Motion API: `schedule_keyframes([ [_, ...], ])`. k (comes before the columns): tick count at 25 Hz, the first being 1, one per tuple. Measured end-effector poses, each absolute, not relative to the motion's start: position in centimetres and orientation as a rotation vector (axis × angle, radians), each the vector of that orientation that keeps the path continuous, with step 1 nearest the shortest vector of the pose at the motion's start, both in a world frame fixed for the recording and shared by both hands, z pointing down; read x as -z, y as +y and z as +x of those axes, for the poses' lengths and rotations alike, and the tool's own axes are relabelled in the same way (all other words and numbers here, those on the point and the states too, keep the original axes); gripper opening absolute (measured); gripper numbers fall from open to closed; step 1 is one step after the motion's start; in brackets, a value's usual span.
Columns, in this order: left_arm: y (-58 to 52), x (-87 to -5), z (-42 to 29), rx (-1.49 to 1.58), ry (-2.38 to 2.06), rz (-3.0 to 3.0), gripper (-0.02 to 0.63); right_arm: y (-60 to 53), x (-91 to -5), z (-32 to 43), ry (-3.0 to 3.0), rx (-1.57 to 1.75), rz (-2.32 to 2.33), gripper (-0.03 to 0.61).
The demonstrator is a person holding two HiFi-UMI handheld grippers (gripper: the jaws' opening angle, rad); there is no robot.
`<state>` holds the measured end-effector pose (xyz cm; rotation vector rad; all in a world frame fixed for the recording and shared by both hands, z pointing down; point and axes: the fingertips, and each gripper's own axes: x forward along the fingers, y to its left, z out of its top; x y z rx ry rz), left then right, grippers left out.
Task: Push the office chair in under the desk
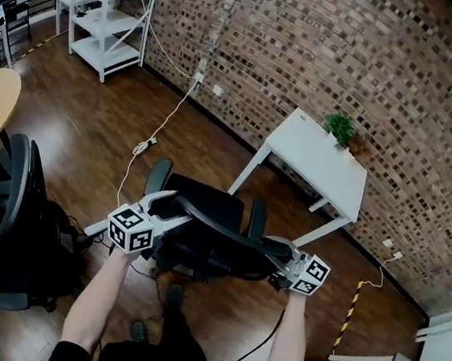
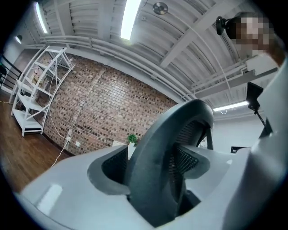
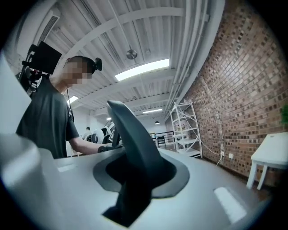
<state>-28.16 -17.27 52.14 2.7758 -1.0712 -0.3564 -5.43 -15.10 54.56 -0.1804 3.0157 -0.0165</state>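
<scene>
Black mesh and plastic make up the office chair (image 1: 206,202). It stands on the wooden floor (image 1: 90,134) just short of the white bench (image 1: 317,160), near its front corner, with the seat not yet under the top. We hold the chair's curved backrest rim from behind. The left hand-held gripper (image 1: 165,206) has its jaws partly closed and clamped on the rim's left end. The right hand-held gripper (image 1: 280,251) pinches the right end the same way. A potted plant (image 1: 340,128) sits on the bench by the brick wall (image 1: 313,46).
</scene>
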Motion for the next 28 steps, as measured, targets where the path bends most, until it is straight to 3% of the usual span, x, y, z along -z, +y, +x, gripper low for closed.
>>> schedule_keyframes([
  [12,-10.7,-50.1,-22.7,0.354,-0.894,2.772,0.449,-2.5,-53.0,-0.9,2.902,0.053,-0.463,0.103],
  [28,-4.5,-51.8,-5.4,0.305,-0.748,2.796,0.449,5.5,-53.4,14.8,2.849,0.03,-0.667,0.103],
])
